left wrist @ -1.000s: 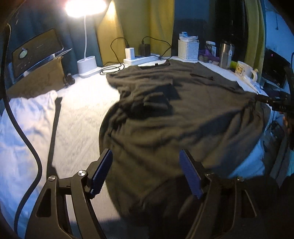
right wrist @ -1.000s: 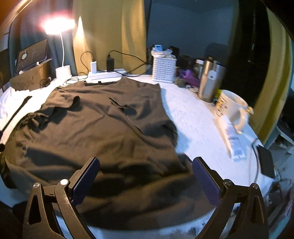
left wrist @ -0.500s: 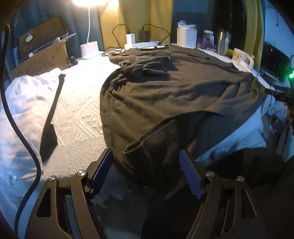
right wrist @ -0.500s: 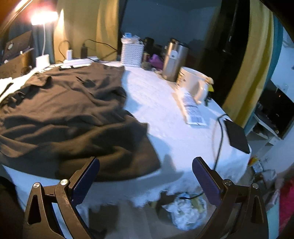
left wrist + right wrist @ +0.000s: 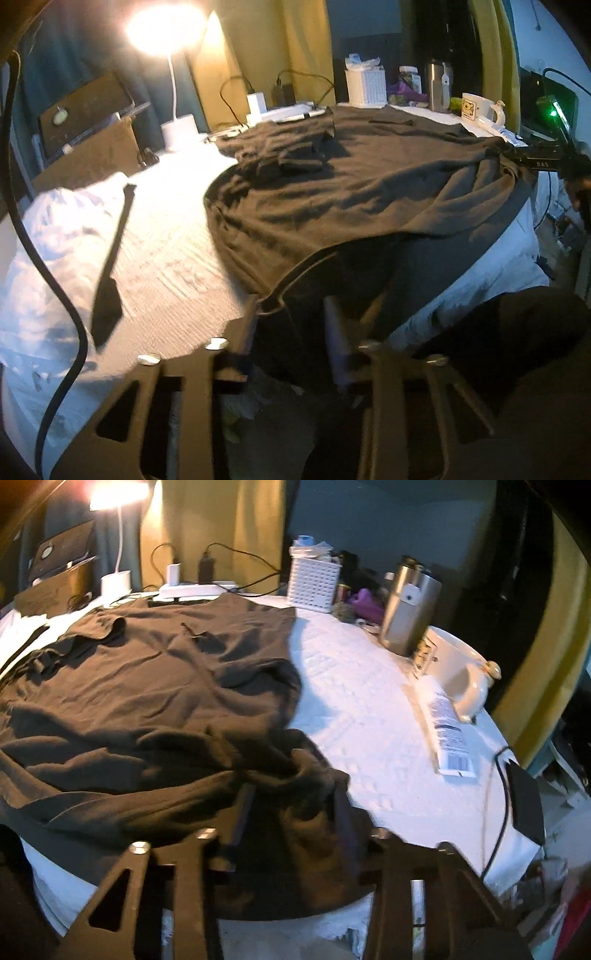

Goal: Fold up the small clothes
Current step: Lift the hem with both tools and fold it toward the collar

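A dark brown T-shirt lies spread over the white-covered table, its collar toward the far side. The near hem hangs over the table's front edge. My left gripper is at the hem's left corner; its jaws are closing, with dark cloth between the pads. My right gripper is at the right corner of the same T-shirt; its jaws are closing too, and the fabric bunches up between the fingers. The fold of cloth hides the pads' faces.
At the back stand a lit lamp, a power strip and a white basket. On the right are a steel tumbler, a mug, a tube and a black slab. White cloth lies left.
Both grippers came down to the table's near edge and their jaws narrowed from wide open onto the shirt's hem corners. The cloth at the right corner has bunched up.
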Motion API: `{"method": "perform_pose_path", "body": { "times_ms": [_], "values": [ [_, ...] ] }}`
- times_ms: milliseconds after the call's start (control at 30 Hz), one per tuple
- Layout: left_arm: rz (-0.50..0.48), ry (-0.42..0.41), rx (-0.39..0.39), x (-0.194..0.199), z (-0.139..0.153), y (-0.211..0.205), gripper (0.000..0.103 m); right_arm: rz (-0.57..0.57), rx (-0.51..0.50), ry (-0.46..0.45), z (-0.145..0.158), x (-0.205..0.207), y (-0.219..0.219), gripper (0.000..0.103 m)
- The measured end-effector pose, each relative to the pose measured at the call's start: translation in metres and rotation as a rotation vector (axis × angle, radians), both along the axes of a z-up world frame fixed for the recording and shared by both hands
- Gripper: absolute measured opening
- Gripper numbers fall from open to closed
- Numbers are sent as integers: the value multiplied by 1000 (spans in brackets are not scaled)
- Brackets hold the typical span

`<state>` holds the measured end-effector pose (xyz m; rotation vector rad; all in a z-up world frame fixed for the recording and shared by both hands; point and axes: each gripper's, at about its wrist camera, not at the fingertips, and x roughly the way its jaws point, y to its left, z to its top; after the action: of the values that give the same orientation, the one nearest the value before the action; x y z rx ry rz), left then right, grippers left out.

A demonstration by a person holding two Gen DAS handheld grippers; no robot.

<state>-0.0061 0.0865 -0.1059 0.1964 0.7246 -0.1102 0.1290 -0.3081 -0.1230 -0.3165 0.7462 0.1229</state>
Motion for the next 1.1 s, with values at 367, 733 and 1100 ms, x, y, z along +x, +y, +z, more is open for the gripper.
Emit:
{"method": "perform_pose_path", "body": {
  "times_ms": [367,733,1100],
  "values": [
    [33,-95,-29,-5,24,4,8,-51,18,-76,31,-32,-12,9],
    [41,-70,-7,1,21,-1,12,-67,68,-145,52,-52,-18,8],
    [-68,-94,-20,-4,22,-17,68,-80,104,-156,52,-39,-25,8]
  ]
}}
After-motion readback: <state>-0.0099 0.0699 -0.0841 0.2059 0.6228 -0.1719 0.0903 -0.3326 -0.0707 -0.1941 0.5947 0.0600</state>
